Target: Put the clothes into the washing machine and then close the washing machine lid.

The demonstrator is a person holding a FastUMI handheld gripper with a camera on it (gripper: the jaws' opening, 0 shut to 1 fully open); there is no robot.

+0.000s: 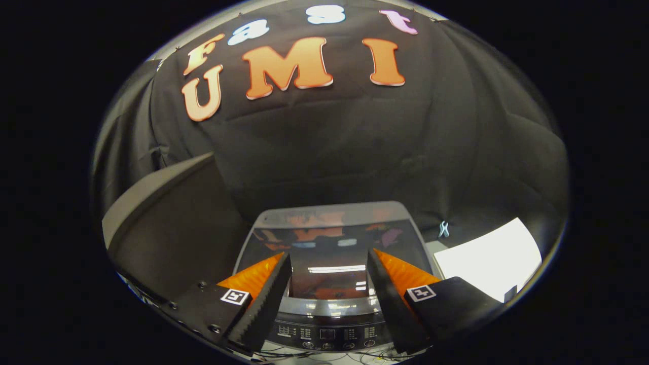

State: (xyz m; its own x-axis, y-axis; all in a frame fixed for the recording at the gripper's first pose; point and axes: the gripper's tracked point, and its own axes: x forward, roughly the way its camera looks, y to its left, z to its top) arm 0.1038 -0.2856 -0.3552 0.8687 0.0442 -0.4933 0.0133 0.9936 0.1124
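While black cloth is draping the whole back and sides of the booth (355, 152), hanging in soft folds and taking up most of what lies beyond the fingers, a large dark curved panel with a pale grey edge (167, 223) is standing to the left of the washing machine, and I cannot tell what it belongs to. The washing machine (329, 253) is sitting low and straight ahead, seen from above, with its lid (329, 243) lying flat and closed; the dark glossy glass is reflecting ceiling lights and coloured shapes. To the right of the machine a bright white flat sheet or surface (492, 258) is lying at about the same height, and a small pale clip-like object (444, 229) is hanging on the cloth just behind it. The gripper (329, 263) is hovering over the front of the machine with its two fingers spread wide apart and holding nothing, their orange sides and black toothed pads (263, 304) framing the lid. Below the lid, the control panel (327, 333) is showing rows of small markings and buttons, too small to read. Each finger base is carrying a small square black-and-white marker (236, 296). No clothes are visible.
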